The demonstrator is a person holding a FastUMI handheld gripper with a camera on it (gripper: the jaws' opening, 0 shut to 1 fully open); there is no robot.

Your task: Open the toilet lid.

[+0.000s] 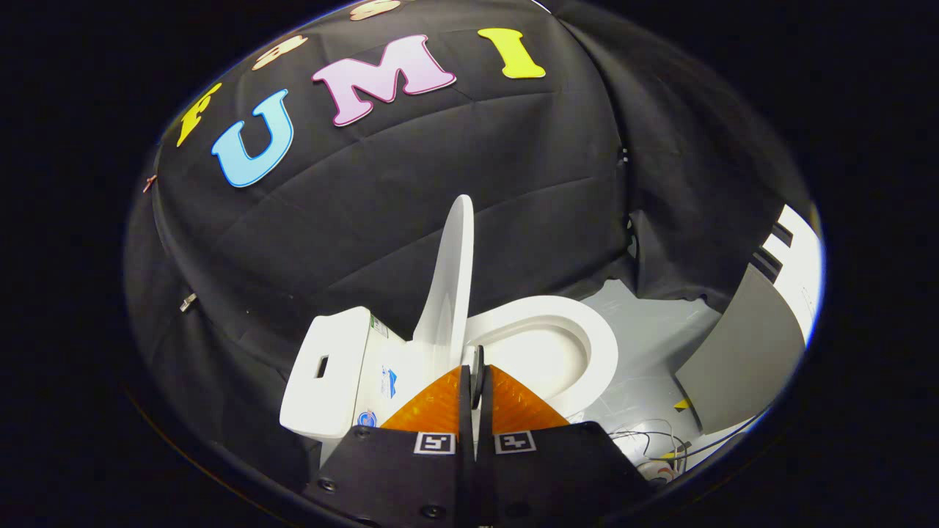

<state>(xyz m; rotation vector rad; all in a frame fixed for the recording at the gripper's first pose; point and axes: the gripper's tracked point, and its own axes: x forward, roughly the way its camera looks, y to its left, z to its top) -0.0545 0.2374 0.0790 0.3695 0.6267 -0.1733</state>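
A white toilet stands just beyond my fingers. Its lid [451, 279] is raised and stands nearly upright, seen edge-on, leaning toward the tank [330, 374]. To the right of the lid the oval seat [594, 345] lies down around the open bowl. My gripper [475, 367] is shut, its two fingers pressed together with nothing between them. The fingertips sit right at the base of the raised lid, close to the hinge, and I cannot tell whether they touch it.
The booth's black cloth wall hangs behind the toilet. A grey panel [748, 352] leans at the right, on the pale floor [660, 345]. Loose wires [653, 440] and a bit of yellow tape [682, 403] lie on the floor near the bowl.
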